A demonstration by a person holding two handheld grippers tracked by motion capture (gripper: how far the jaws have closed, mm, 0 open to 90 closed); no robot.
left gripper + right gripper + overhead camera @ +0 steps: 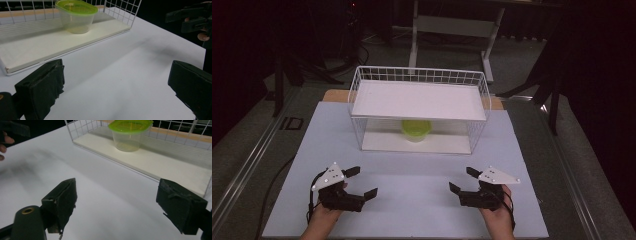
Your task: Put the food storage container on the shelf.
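Here, left gripper (364, 182) jaws wide apart, empty, right gripper (460, 180) likewise.

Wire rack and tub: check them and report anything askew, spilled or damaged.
Nothing stands out. The wire rack sits square on the white table. The clear tub stands upright on the lower shelf, its green lid seated level, with no spill around it. Both grippers, left and right, are open and apart from the rack.

Dim room, dark surround — the white table (412, 200) is evenly lit, shadows soft, gripper views slightly blurred.
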